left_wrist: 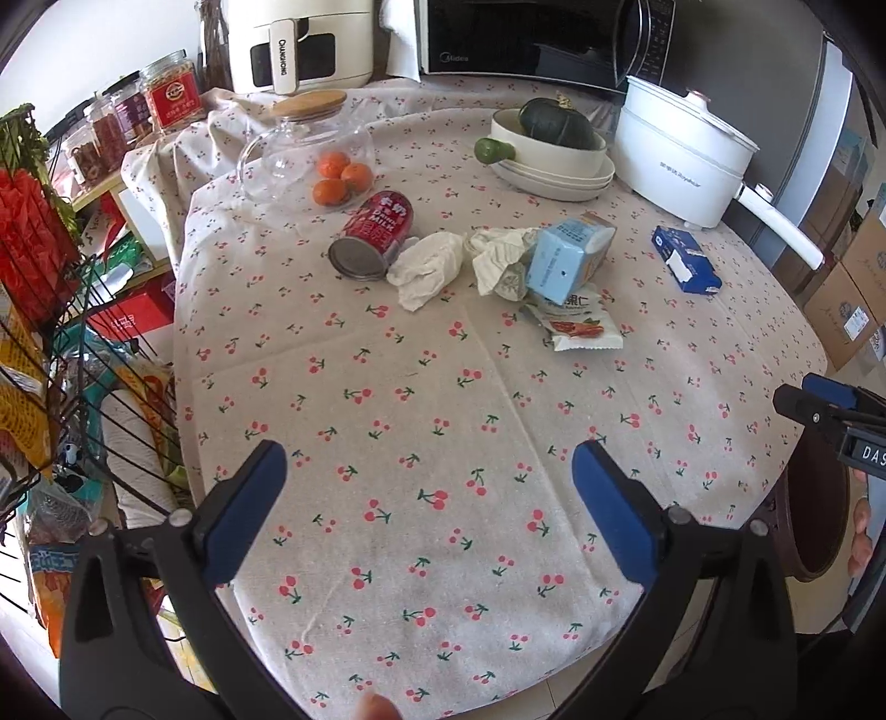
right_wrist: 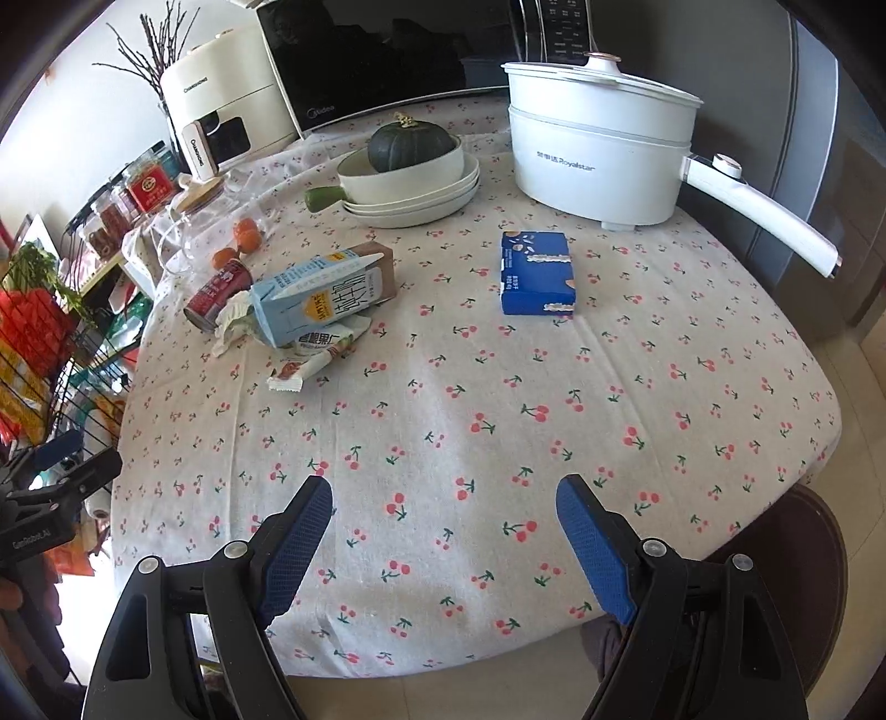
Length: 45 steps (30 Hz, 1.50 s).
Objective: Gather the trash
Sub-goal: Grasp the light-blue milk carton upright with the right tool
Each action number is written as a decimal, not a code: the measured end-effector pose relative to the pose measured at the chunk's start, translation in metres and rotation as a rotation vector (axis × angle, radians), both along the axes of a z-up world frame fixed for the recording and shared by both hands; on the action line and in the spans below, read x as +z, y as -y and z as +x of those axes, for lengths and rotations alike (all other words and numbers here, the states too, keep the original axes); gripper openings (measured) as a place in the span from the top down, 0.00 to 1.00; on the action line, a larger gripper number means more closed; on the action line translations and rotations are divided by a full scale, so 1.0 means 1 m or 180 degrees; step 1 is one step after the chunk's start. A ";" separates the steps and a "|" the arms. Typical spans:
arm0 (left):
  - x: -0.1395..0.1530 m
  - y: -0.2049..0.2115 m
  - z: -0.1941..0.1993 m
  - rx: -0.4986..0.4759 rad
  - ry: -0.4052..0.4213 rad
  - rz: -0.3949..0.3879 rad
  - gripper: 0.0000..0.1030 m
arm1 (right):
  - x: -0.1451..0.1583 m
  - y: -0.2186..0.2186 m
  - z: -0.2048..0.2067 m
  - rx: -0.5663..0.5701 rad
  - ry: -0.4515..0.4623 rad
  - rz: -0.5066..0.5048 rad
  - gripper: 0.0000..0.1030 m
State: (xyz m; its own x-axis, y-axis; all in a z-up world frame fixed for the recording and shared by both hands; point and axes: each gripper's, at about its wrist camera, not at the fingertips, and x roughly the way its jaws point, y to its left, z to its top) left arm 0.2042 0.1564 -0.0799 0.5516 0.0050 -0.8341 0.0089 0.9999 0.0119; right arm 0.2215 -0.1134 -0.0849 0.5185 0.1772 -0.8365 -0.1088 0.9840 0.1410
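Trash lies mid-table on the cherry-print cloth: a red milk can (left_wrist: 372,234) on its side, crumpled white tissues (left_wrist: 429,267), a light blue milk carton (left_wrist: 566,257) on its side, a snack wrapper (left_wrist: 580,324) and a dark blue box (left_wrist: 685,259). The right wrist view shows the can (right_wrist: 217,294), carton (right_wrist: 326,296), wrapper (right_wrist: 310,360) and blue box (right_wrist: 536,273). My left gripper (left_wrist: 429,465) is open and empty above the near table edge. My right gripper (right_wrist: 444,495) is open and empty, also near the front edge.
At the back stand a white electric pot (left_wrist: 684,163), stacked plates with a green squash (left_wrist: 554,160), a glass jar with oranges (left_wrist: 310,149), an air fryer (left_wrist: 299,41) and a microwave (left_wrist: 526,36). A wire rack (left_wrist: 50,343) stands left. A brown bin (left_wrist: 814,526) sits right of the table.
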 end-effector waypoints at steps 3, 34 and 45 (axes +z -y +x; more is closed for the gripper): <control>0.001 -0.012 0.006 0.0139 -0.0033 0.0034 0.01 | -0.006 -0.013 0.018 0.0000 -0.0085 0.0060 0.18; -0.001 -0.060 0.036 0.0629 -0.0220 -0.0257 0.00 | -0.037 -0.067 0.154 -0.0080 -0.0471 0.0281 0.18; 0.001 -0.050 0.035 0.0548 -0.0211 -0.0276 0.00 | -0.008 -0.038 0.138 -0.0237 -0.0310 -0.0287 0.18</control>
State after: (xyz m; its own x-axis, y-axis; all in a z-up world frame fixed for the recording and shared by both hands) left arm 0.2396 0.2062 -0.0789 0.4927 0.0210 -0.8700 -0.1644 0.9839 -0.0694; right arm 0.3595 -0.0757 -0.0928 0.4430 0.0630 -0.8943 -0.0250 0.9980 0.0579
